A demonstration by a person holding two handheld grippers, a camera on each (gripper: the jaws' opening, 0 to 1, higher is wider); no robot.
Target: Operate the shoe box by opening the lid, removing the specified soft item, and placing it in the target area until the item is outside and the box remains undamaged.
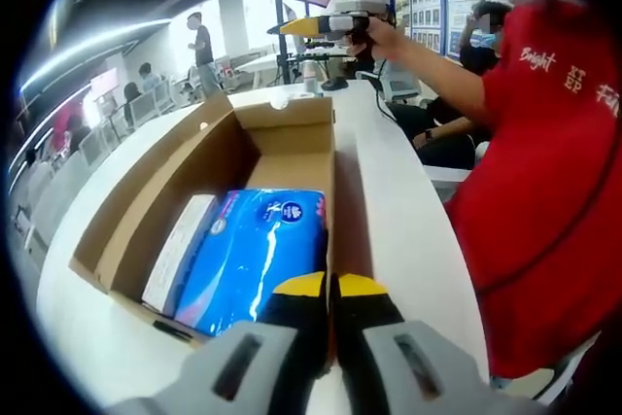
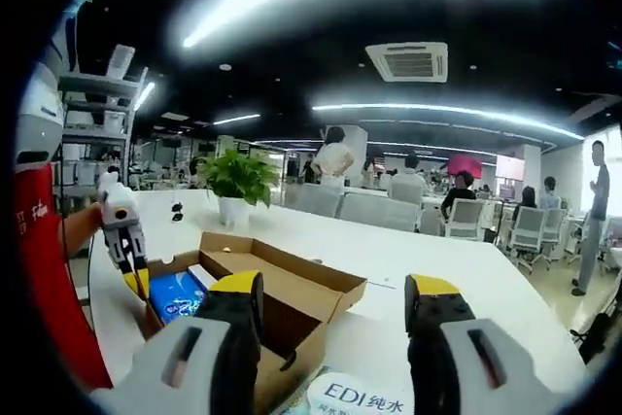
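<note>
The left gripper (image 1: 330,289) is seen with fingers closed together at the box (image 1: 209,157) wall, nothing visibly held. The right gripper (image 2: 335,303) is spread wide, empty. The blue tissue pack (image 1: 253,255), lying inside the open box on the worktop (image 1: 389,201), is judged light, soft, slippery-wrapped; a hold across its middle is advised.

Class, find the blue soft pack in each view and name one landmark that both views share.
Left gripper view: blue soft pack lies inside the open box, lower centre, just above the tongs.
Right gripper view: blue soft pack at lower left, in the box.
Shared landmark: the cardboard box.
</note>
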